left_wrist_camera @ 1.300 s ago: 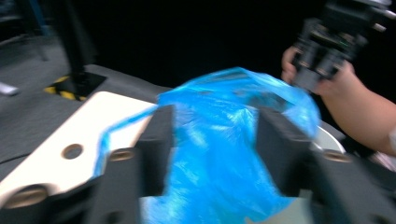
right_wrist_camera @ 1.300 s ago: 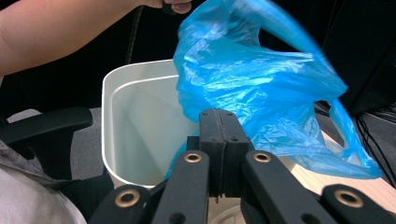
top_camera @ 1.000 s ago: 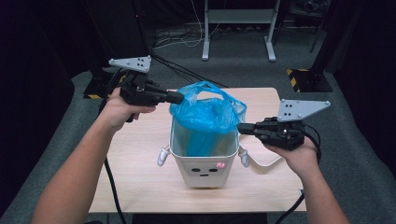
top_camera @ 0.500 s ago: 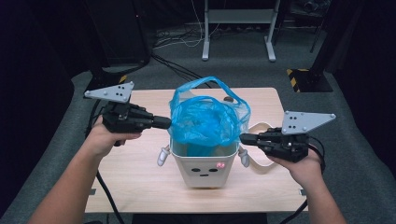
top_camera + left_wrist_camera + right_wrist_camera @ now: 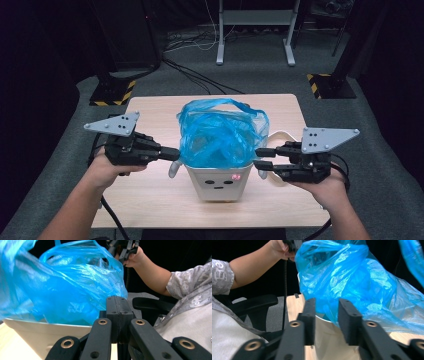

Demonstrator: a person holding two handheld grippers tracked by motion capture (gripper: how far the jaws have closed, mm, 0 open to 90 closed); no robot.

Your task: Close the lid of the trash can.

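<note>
One bin [image 5: 220, 182], one blue bag [image 5: 220, 137], two hand-held grippers, one table [image 5: 150, 192]. Bin white, small face printed on the near wall, standing upright near the middle of the table, mouth up. Bag lining the bin, long axis vertical, loose top billowing well above the rim, two handle loops flopped at the far side. A short grey stub on each side wall of the bin. Left hand-held gripper [image 5: 172, 153] level, pointing in from the left toward the bin's rim, jaws pressed flat together with nothing between them; in the left gripper view pads meeting edge to edge, bag [image 5: 62, 287] and bin wall [image 5: 50, 333] just beyond the tips. Right hand-held gripper [image 5: 261, 159] level, pointing in from the right, mirror of the left; jaws just been opening, now parted, one above the other. In the right gripper view bag [image 5: 362, 290] and bin wall [image 5: 325, 340] seen through the gap between the pads, pads clear of the plastic. Both forearms reaching up from the near edge, hands wrapped round the gripper bodies, grey plate on top of each.
</note>
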